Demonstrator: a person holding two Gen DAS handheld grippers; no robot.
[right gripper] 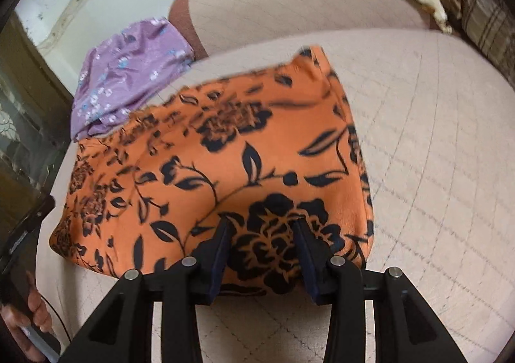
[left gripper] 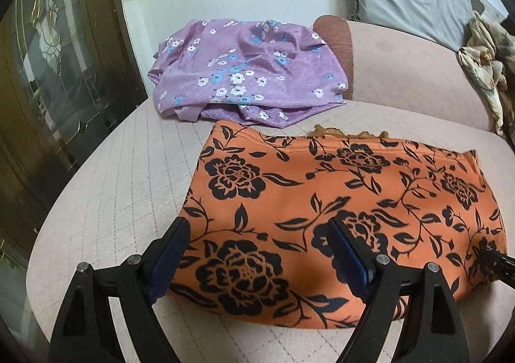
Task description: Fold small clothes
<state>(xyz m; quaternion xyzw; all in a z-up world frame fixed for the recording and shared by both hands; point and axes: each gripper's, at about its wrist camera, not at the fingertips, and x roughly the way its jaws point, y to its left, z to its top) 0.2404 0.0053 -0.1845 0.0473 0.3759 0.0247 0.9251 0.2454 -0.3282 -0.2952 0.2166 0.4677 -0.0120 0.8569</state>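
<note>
Black tongs, one pair in each hand, hang spread over an orange garment on a couch seat.

Both my left tongs (left gripper: 257,244) and right tongs (right gripper: 262,239) gape open, pinching nothing, above the near edge of the orange floral garment (left gripper: 338,195), which lies flat in a rough rectangle on the pale quilted cushion (left gripper: 106,189). It looks already folded once; next I likely need to grip the near edge and fold again. Beyond it a purple flowered garment (left gripper: 244,73) lies crumpled, unfolded. Whether my fingertips touch the cloth is unclear; the right view is blurred.
</note>
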